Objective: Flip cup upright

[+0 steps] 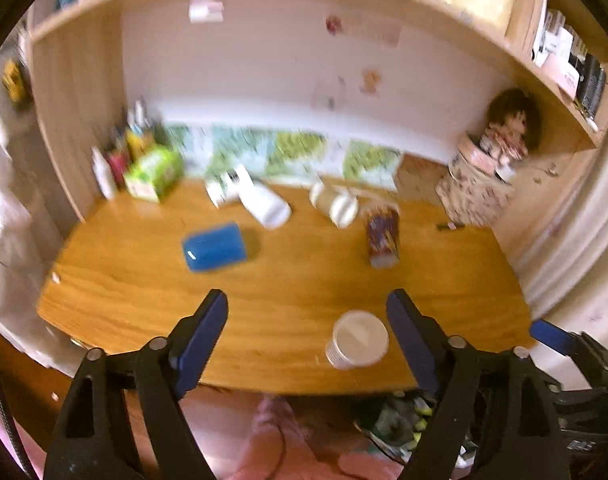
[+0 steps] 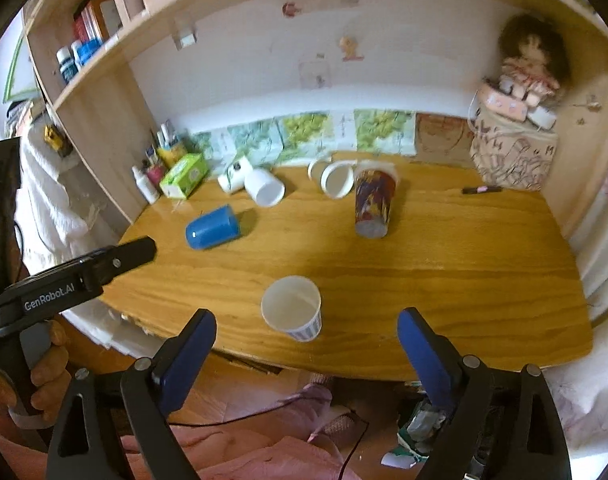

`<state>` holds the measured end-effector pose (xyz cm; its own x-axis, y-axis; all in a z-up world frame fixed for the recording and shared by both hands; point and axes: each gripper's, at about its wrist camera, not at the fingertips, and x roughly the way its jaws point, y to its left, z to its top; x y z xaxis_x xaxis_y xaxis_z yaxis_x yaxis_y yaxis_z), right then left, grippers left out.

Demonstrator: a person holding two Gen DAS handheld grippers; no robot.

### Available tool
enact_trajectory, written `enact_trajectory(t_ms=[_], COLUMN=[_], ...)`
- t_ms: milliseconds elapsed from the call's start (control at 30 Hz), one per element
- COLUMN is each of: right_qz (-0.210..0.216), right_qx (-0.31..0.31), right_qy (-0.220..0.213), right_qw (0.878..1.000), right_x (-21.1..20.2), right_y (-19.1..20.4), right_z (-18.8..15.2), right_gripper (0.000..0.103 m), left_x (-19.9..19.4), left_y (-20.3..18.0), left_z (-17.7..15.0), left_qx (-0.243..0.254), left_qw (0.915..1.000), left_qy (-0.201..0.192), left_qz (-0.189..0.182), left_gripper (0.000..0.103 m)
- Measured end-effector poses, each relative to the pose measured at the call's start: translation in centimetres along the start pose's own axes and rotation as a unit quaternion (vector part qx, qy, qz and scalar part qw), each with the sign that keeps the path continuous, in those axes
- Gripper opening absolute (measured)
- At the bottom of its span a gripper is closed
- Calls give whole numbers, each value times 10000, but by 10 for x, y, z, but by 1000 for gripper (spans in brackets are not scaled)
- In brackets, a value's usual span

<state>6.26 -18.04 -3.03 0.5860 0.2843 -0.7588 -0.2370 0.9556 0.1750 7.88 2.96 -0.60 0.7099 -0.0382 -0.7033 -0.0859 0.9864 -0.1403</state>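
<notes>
Right wrist view, paper cup [image 2: 292, 307] upright near table [image 2: 464, 280] edge

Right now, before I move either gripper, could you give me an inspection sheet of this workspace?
Surface: wooden desk, no spill seen.
Job's things: paper cup upright near the front edge; blue cup, left white cup and right white cup on their sides; patterned cup, pose unclear.
Clutter: tissue box, bottles, pen, doll on a box.
Grippers: left gripper and right gripper open, empty.
Cables: thin black cable below the desk.
Surroundings: books on shelves above.
</notes>
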Motion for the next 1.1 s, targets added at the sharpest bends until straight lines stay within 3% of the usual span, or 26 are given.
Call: enact_trajectory(t_ms=[133,333,467,600,700,1100], right_qz=[65,-155,-313,-443,-492,-481], right_qx=[172,357,491,587,609,510], right_qy=[-405,-1056,-1284,-1292,-1300,-1364], right_qw=[9990,9936,9900,9889,9884,9882], right_x=[-16,-28,-32,-31,-32,-33], right_y=[5,9,3,0,-1,4], right_z=[4,-1,-6,-10,-11,-10], right_gripper=[92,92,93,93,93,93], left_x=[-9,-12,-22,-34,-39,-45], left_y=[-6,-12,-16,-17,-18,-18], left_z=[-5,-12,-14,-13,-13,-15], left_qx=[96,185,237,236,237,244], left_qw=[9989,9985,9964,9933,9910,9899], left_qy=[-369,-419,-710,-1030,-1206,-1273], left_qz=[278,289,410,458,535,581], left_gripper=[87,89,89,100,102,102])
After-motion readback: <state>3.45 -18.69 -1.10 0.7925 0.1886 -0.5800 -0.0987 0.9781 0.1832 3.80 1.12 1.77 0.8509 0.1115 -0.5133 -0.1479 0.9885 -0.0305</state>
